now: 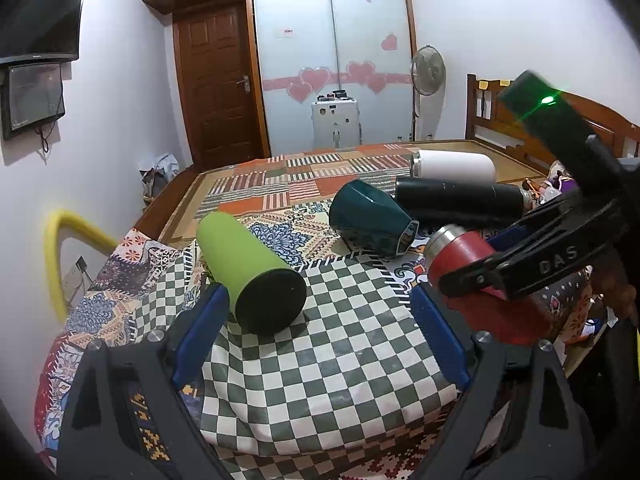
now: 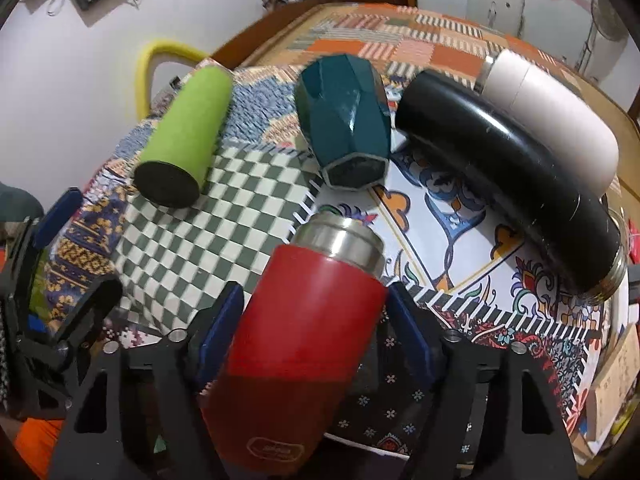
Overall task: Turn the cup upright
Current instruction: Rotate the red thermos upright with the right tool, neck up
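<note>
A red cup with a steel neck (image 2: 312, 312) lies tilted between the fingers of my right gripper (image 2: 316, 324), which is shut on it; it also shows in the left wrist view (image 1: 480, 280) with the right gripper clamped around it. My left gripper (image 1: 320, 320) is open and empty over the checkered cloth, its left finger beside a green cup (image 1: 248, 268) that lies on its side. A teal faceted cup (image 1: 372, 220), a black flask (image 1: 460, 200) and a white flask (image 1: 456, 164) lie on their sides behind.
All lie on a patterned quilt (image 1: 320, 360) spread over a bed. A yellow bar (image 1: 68, 248) stands at the left edge. A wooden headboard (image 1: 540, 136) and clutter are to the right. A door, wardrobe and fan are at the far wall.
</note>
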A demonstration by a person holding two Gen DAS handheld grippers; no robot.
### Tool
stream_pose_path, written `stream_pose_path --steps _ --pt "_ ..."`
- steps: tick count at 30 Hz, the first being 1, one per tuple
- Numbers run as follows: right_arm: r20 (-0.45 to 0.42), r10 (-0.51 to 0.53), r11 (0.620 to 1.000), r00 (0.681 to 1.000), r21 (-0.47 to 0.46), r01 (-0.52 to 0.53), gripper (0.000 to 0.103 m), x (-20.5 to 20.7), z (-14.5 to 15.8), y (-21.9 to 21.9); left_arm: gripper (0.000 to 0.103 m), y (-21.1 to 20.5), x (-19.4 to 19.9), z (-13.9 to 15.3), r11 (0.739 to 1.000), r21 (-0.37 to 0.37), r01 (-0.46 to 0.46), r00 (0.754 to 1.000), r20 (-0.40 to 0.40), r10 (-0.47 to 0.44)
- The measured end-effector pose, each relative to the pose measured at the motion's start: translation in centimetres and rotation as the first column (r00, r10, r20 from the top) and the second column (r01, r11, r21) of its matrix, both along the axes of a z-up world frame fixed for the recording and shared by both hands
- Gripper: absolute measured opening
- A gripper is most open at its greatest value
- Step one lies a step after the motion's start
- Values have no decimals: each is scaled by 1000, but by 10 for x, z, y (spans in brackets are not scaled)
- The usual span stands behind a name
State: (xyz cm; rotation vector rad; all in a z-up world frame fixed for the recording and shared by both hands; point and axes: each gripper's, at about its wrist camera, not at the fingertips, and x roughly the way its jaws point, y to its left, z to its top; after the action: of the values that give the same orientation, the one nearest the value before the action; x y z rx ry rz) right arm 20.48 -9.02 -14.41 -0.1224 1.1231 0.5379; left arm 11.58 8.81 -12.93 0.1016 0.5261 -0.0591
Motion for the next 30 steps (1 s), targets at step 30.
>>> stream_pose_path --steps 30 --pt "415 28 1000 909 -11 -25 60 -33 42 -7 94 -5 14 4 999 -50 -19 1000 -18 18"
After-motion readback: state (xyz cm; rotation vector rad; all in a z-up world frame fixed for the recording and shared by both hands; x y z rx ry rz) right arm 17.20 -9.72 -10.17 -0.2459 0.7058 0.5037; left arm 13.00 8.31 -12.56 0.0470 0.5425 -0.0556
